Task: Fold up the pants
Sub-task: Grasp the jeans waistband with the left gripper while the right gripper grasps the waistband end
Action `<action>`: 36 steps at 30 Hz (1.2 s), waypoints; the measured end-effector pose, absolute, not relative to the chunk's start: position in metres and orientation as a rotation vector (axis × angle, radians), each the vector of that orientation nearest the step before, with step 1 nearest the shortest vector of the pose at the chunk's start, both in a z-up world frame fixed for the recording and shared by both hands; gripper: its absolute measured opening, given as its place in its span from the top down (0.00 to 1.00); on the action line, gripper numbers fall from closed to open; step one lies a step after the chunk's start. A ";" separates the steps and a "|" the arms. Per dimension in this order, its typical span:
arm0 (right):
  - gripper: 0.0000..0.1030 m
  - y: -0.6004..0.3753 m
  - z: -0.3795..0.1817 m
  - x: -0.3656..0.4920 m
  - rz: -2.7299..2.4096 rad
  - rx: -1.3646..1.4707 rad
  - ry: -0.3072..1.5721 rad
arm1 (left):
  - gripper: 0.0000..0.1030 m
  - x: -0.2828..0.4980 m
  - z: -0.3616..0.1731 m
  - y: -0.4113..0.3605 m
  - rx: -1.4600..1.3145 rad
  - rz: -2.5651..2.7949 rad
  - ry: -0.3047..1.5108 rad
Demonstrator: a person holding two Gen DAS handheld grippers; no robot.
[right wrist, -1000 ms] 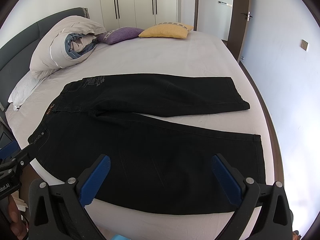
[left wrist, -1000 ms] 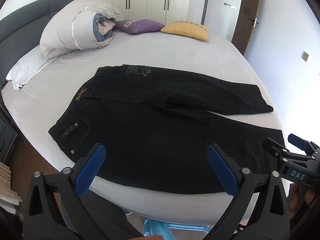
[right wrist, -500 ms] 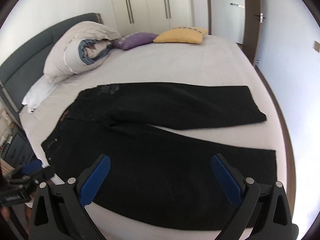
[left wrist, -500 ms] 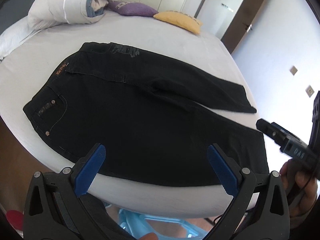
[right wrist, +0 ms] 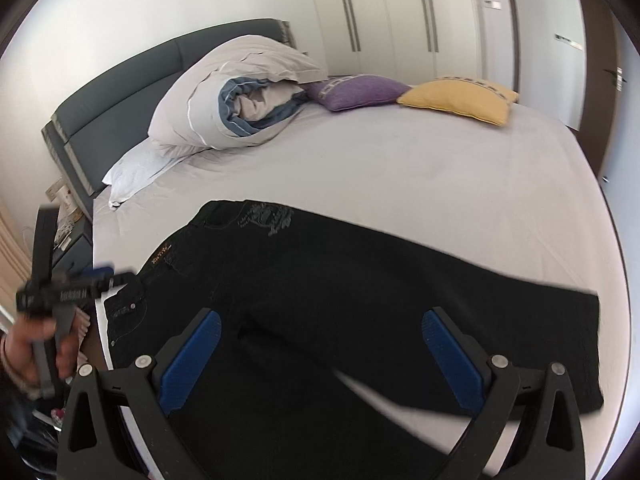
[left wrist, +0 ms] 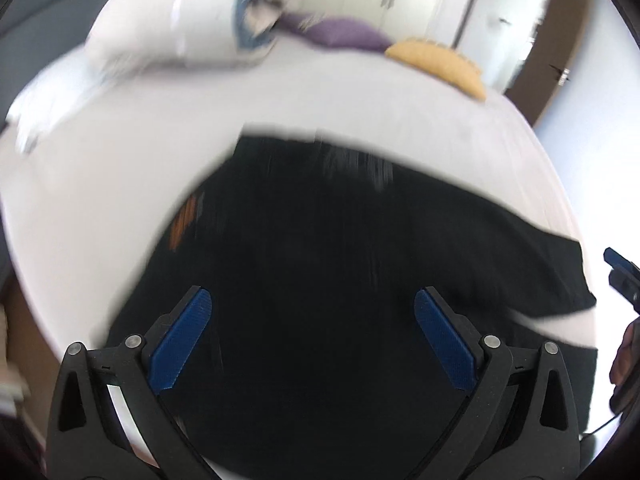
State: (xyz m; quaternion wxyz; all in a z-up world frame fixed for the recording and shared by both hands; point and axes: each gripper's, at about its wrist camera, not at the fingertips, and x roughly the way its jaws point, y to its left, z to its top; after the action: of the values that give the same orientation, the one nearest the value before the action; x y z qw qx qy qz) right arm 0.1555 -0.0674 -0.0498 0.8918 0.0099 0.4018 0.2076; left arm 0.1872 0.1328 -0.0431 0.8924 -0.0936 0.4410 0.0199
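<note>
- Black pants (right wrist: 360,300) spread flat on the white bed sheet (right wrist: 420,168), waistband toward the headboard side, both legs running out toward the foot of the bed.
- Far leg lying straight, near leg angled away from it, a wedge of bare sheet showing between the two near the hems.
- Left gripper (left wrist: 312,336) poised above the upper part of the pants, blue pads (left wrist: 180,344) spread wide apart, nothing between them; heavily motion-blurred view.
- Right gripper (right wrist: 320,356) above the crotch and thigh area, blue pads (right wrist: 454,356) likewise spread wide, gripping nothing; touching the cloth or not, cannot tell.
- Seen from the right wrist camera: left gripper (right wrist: 100,276) at the bed's edge by the waistband corner, held in a hand (right wrist: 28,344).
- Seen from the left wrist camera: tip of the right gripper (left wrist: 618,266) at the far right edge, beside the leg hem.
- Bundled white duvet (right wrist: 224,100) on a white pillow (right wrist: 136,168) against the dark grey headboard (right wrist: 120,104).
- Purple cushion (right wrist: 360,92) and yellow cushion (right wrist: 460,100) side by side at the far edge of the bed, touching, well apart from the pants.
- White wardrobe doors (right wrist: 384,20) behind.
</note>
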 end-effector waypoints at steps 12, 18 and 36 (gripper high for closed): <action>0.10 -0.051 -0.095 0.297 0.641 -0.074 0.924 | 0.09 0.388 0.003 0.142 -0.234 -0.187 0.810; 0.14 -0.051 -0.117 0.334 0.731 -0.160 0.956 | 0.16 0.435 -0.062 0.123 0.158 -0.334 1.030; 0.35 -0.021 -0.160 0.373 0.833 -0.297 1.025 | 0.35 0.488 -0.182 0.135 0.434 -0.514 1.268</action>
State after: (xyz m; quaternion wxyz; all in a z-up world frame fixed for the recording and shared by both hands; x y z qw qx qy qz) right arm 0.3726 -0.0206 -0.1604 0.7795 -0.1374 0.4742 0.3854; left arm 0.4882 0.1352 -0.1817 0.7534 0.1990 0.5808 -0.2356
